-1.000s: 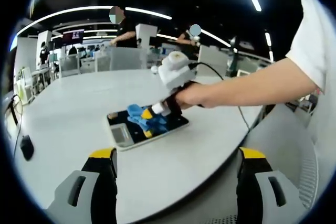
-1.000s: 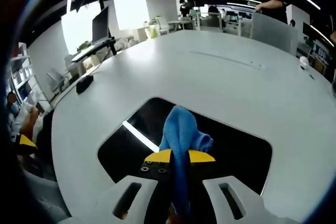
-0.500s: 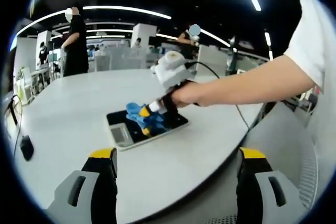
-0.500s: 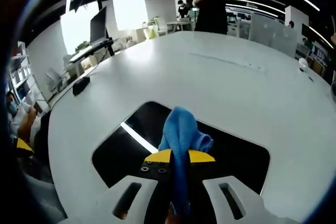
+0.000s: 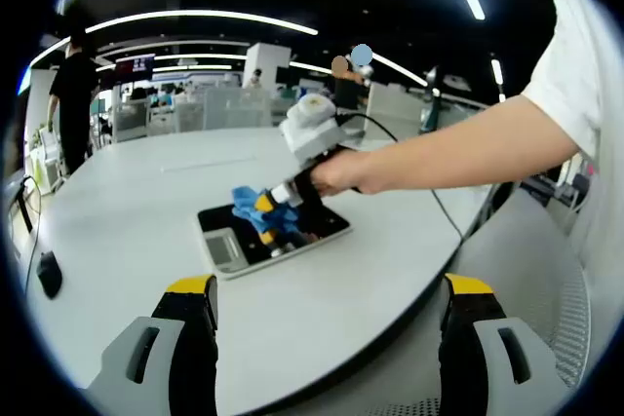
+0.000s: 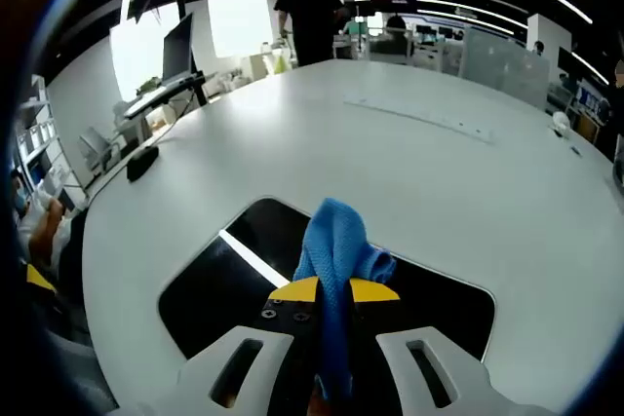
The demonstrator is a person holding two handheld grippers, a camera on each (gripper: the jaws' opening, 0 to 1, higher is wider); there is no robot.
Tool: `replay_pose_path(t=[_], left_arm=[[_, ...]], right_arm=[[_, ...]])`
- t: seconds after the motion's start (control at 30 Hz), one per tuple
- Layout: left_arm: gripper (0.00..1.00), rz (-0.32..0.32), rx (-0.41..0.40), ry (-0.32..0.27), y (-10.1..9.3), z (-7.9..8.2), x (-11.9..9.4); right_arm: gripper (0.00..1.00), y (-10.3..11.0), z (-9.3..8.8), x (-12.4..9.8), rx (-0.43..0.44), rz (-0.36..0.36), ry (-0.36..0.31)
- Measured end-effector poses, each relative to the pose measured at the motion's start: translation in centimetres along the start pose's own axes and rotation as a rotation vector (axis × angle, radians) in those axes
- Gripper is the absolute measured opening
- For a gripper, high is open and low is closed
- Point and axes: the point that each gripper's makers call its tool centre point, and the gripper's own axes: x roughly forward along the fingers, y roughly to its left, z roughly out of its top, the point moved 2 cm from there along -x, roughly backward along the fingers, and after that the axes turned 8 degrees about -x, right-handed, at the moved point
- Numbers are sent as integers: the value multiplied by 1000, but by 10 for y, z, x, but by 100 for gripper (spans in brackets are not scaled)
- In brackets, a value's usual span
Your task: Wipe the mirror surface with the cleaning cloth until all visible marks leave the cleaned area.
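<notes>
While clenched on the cleaning cloth (image 6: 336,250), right claw (image 6: 331,291) presses over mirror (image 6: 234,270) centre; left claw (image 5: 327,289) released, well apart.

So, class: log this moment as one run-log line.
right gripper: shut on blue cloth | cloth on mirror | left gripper: open, off mirror | table

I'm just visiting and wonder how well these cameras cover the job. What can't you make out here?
- Marks on the mirror: right gripper view, the glass reflects dark ceiling, and the blue cloth covers part of it.
- Mirror's near edge: right gripper view, hidden behind the right hand-held gripper.
- Cloth-to-glass contact: left gripper view, too small.
- Small dark object on the table: left gripper view, too small to identify.
</notes>
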Motion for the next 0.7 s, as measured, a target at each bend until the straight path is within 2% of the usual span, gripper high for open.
replay_pose_path(t=[0.23, 0.33, 0.7], left_arm=[[95, 3, -2, -2, 1, 0, 0], [95, 3, -2, -3, 1, 0, 0], [95, 2, -5, -3, 1, 0, 0]], right_arm=[[5, -12, 5, 10, -5, -3, 3], [5, -9, 4, 7, -6, -6, 3], [5, -19, 8, 14, -3, -15, 3]])
